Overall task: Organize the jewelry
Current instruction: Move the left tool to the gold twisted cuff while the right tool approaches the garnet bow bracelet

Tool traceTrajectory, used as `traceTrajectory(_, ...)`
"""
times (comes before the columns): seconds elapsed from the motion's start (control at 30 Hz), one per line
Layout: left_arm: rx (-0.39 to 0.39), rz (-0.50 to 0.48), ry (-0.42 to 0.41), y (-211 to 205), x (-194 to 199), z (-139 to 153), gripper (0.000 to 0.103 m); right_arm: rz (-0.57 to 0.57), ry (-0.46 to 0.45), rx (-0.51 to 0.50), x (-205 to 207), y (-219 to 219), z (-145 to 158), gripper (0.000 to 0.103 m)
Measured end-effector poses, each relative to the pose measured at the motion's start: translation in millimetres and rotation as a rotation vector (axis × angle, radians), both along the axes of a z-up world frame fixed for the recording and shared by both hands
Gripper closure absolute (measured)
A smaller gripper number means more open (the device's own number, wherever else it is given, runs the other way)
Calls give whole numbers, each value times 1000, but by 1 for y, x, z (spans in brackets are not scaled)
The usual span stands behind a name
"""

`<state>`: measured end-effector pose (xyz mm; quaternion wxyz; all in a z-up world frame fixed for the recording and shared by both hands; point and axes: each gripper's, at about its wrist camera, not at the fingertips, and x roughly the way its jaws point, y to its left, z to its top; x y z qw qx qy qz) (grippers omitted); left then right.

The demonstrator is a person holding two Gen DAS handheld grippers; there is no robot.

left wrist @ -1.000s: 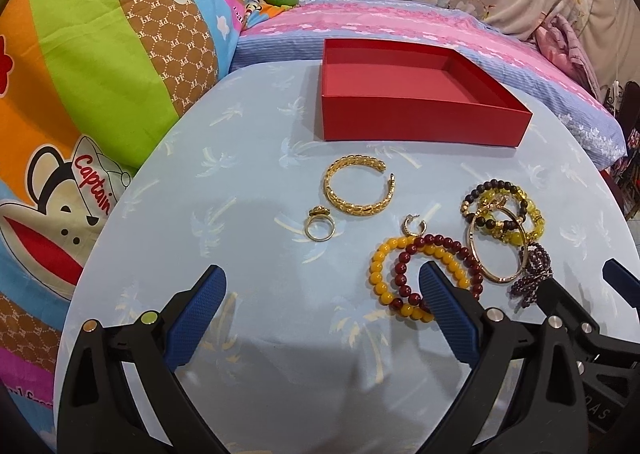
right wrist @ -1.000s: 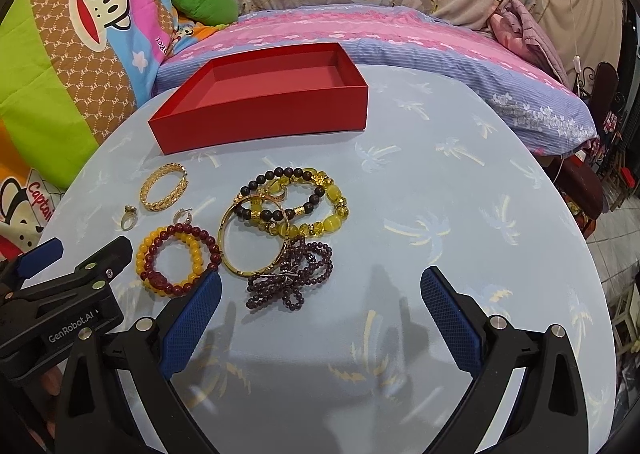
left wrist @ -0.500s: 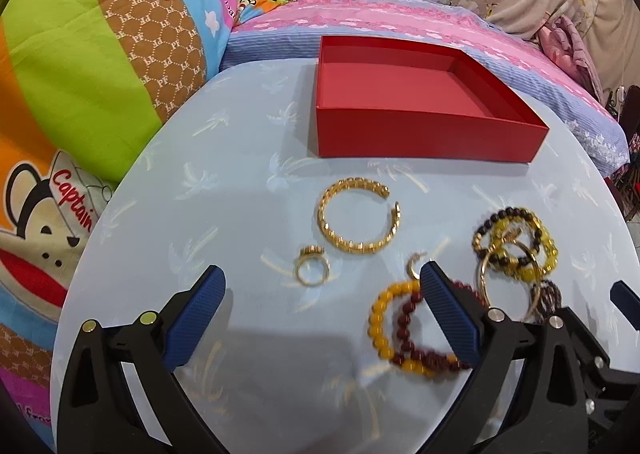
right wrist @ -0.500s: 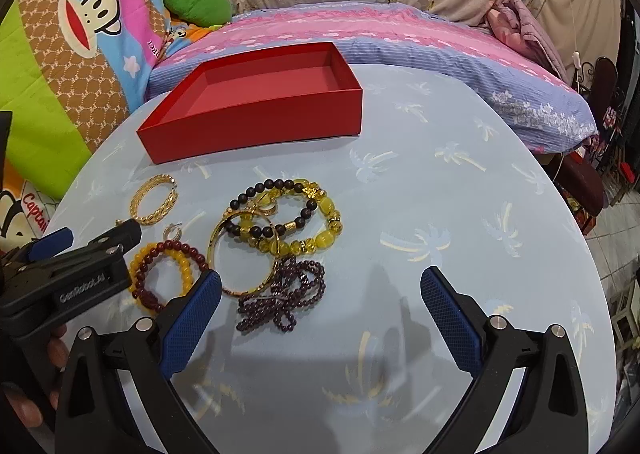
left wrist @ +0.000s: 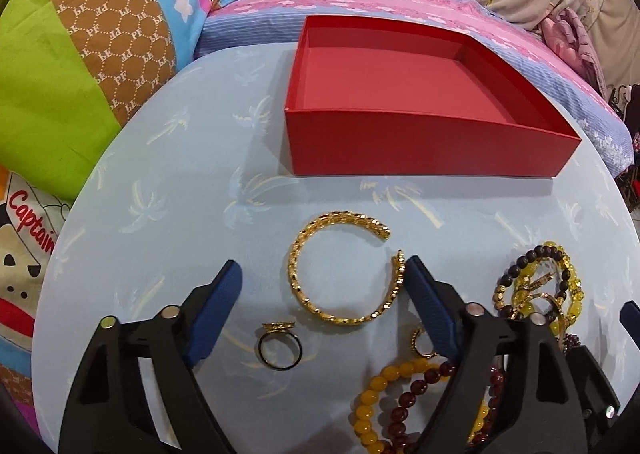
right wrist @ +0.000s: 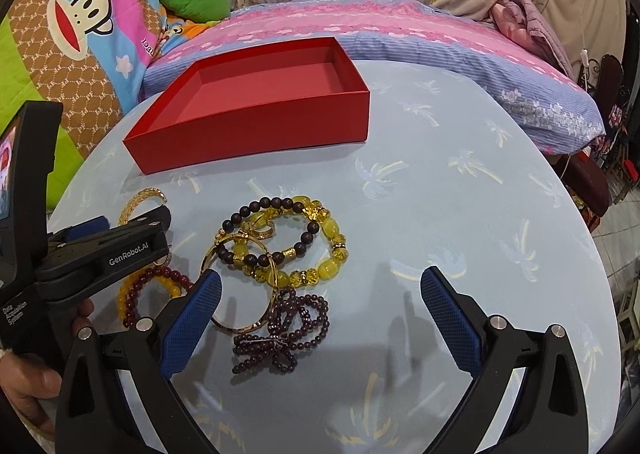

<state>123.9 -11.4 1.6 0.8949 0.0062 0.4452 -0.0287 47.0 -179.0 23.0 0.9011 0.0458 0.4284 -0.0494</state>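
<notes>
An empty red box (left wrist: pixel 424 141) stands at the far side of the round table; it also shows in the right wrist view (right wrist: pixel 256 133). My left gripper (left wrist: pixel 322 286) is open, its tips on either side of a gold open bangle (left wrist: pixel 344 310). A gold ring (left wrist: pixel 279 346) lies between the fingers, nearer me. Yellow and dark red bead bracelets (left wrist: pixel 400 402) lie to the right. My right gripper (right wrist: pixel 318 296) is open and empty over a purple bead strand (right wrist: pixel 280 334), near a black and yellow bead pile (right wrist: pixel 288 238).
The table (right wrist: pixel 480 213) has a pale blue palm-print cloth. A bed with pink and blue bedding (right wrist: pixel 400 29) and cartoon pillows (left wrist: pixel 80 53) surrounds the far and left sides. A small gold earring (left wrist: pixel 420 342) lies by my left gripper's right finger.
My left gripper has moved forward and down, so the gold bangle now sits between its tips. My right gripper has edged closer to the bead pile.
</notes>
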Motion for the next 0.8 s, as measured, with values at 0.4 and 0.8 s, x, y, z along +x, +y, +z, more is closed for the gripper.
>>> traceTrajectory(0.4, -41, -43, -26, -2, -15, 15, 50, 10, -9, -4, -9, 5, 4, 7)
traceTrajectory(0.8, -34, -49, -51, 12, -68, 31, 50, -1, -34, 6, -32, 1, 11, 10)
